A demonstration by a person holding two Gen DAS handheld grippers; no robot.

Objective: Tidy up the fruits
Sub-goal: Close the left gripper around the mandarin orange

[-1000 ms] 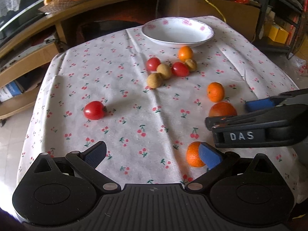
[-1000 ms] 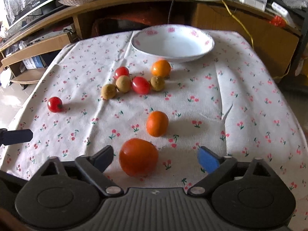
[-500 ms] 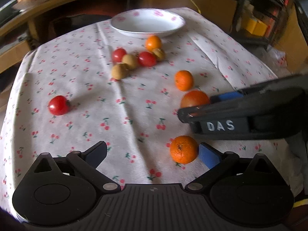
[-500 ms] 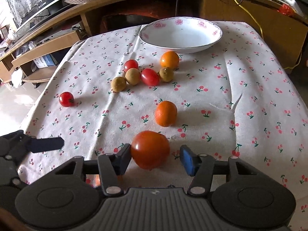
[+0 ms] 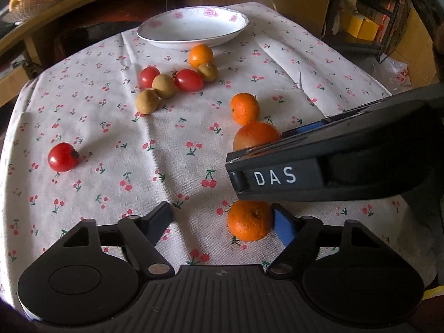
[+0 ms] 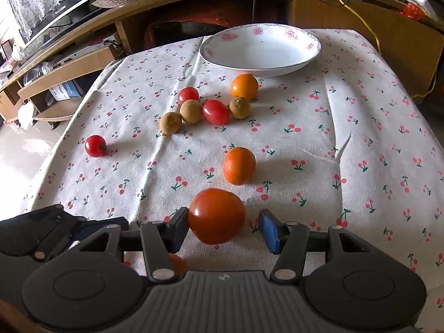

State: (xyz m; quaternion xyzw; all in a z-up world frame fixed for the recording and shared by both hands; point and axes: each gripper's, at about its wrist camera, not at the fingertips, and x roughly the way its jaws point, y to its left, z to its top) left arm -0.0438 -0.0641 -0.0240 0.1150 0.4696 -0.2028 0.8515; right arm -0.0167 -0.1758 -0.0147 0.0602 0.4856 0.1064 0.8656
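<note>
jaws of the left gripper [image 5: 222, 220] are closing around a small orange [image 5: 249, 221], whose right side touches the blue pad while the left pad stands well clear. jaws of the right gripper [image 6: 222, 226] stand partly open about a large tomato [image 6: 217, 216], the left pad touching it and the blue right pad just apart. beyond on the cloth-covered bench [image 6: 360, 138] lie more oranges, tomatoes and brown fruits, with the empty white bowl [image 6: 260, 48] at the far edge.

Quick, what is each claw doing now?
Left claw: closing, orange between, not gripped.
Right claw: open around tomato, gap at one pad.
</note>
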